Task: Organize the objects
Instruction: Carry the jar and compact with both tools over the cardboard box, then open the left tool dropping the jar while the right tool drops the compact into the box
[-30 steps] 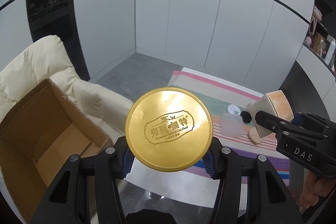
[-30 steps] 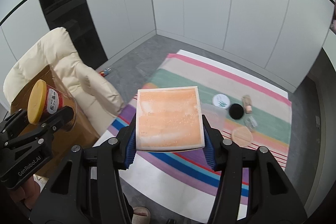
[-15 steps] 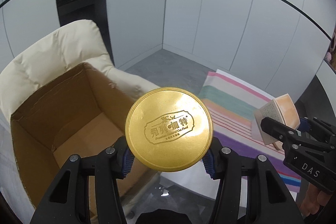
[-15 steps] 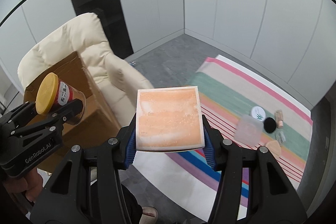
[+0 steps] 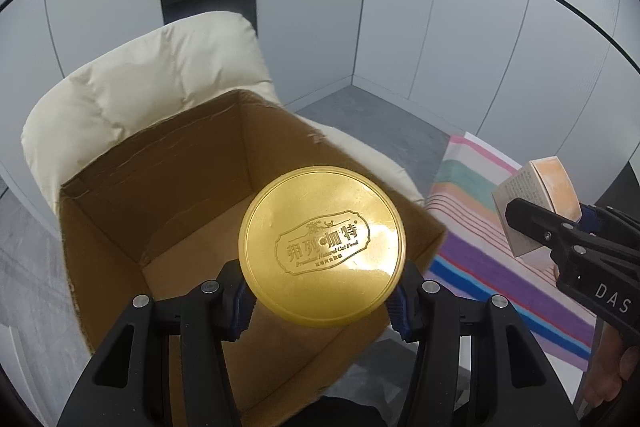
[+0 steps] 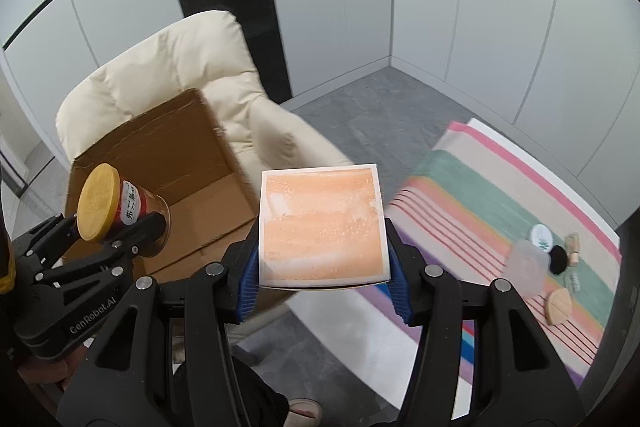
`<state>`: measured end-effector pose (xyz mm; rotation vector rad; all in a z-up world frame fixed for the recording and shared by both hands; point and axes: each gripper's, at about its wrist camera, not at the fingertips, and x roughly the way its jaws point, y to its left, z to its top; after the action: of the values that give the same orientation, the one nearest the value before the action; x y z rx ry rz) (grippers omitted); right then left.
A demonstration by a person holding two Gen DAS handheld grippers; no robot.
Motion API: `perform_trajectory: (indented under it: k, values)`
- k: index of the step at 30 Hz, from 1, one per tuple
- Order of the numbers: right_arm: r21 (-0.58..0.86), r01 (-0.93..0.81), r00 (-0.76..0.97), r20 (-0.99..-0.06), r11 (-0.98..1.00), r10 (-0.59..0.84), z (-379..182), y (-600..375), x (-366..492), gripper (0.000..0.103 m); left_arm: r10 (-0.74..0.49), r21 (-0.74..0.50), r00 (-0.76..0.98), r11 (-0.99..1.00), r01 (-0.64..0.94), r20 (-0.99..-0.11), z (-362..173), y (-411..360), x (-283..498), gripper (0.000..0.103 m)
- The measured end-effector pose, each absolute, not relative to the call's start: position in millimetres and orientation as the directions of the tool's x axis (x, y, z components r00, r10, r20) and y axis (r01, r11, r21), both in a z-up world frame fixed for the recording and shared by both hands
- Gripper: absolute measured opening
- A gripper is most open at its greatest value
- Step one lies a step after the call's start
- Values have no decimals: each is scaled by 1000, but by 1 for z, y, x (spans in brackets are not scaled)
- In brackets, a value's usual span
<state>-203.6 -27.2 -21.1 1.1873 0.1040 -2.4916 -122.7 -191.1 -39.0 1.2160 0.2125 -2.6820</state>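
Change since earlier: both grippers had swung toward the cardboard box, which filled more of the left wrist view than a second before, while the striped rug slid off to the right edge.
Left gripper: clamped on the gold-lidded jar, its blue pads pressing the jar's sides at lower centre of the left wrist view; the lid faced the camera and hid the jar's body there.
Jar from the other side: in the right wrist view the same jar showed at left centre, tilted, with a red label, held over the box's near edge.
Right gripper: closed on the orange-faced carton, pads on its left and right edges, at lower centre of the right wrist view.
Carton from the left camera: it sat at right centre, beside the box and above the rug, not over the box opening.
Cardboard box: open-topped, bare brown floor visible, resting on the armchair's seat; its near right wall lay between the carton and the box's inside.
Armchair: cream, padded, its back rising behind the box at upper left.
Striped rug: on the grey floor at right.
Rug items: a translucent container, a white round lid, a black round thing and a wooden half-disc, clustered at far right, well apart from both grippers.
Walls: pale panels with a dark column behind the armchair.
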Motion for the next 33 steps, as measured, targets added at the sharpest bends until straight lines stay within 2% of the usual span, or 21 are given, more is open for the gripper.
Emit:
perform_trajectory:
  k: [15, 19, 20, 21, 22, 24, 27, 33]
  values:
    - [93, 503, -534, -749, -859, -393, -15, -117, -191, 55, -208, -34, -630, -936, 349, -748, -33, -249, -98, 58]
    - [96, 523, -521, -750, -847, -407, -15, -133, -189, 55, -257, -17, -628, -918, 396, -735, -29, -267, -87, 75]
    - [97, 528, -518, -750, -844, -411, -15, -136, -188, 55, -261, -18, -629, -916, 401, -732, -28, -271, -84, 77]
    - [99, 534, -515, -750, -840, -415, -15, -140, -188, 55, -266, -18, -629, -914, 406, -731, -27, -274, -81, 81]
    - [99, 539, -511, -751, -837, -418, -15, -144, -187, 55, -273, -13, -626, -910, 414, -731, -26, -277, -78, 91]
    - [98, 551, -502, -754, -829, -423, -17, -152, -185, 55, -298, 0, -622, -902, 432, -725, -22, -283, -69, 97]
    - [95, 570, -492, -756, -816, -431, -19, -164, -183, 55, -333, 14, -626, -890, 456, -705, -16, -290, -56, 102]
    - [91, 601, -468, -766, -794, -442, -27, -180, -179, 56, -359, 6, -622, -869, 495, -696, -11, -303, -47, 103]
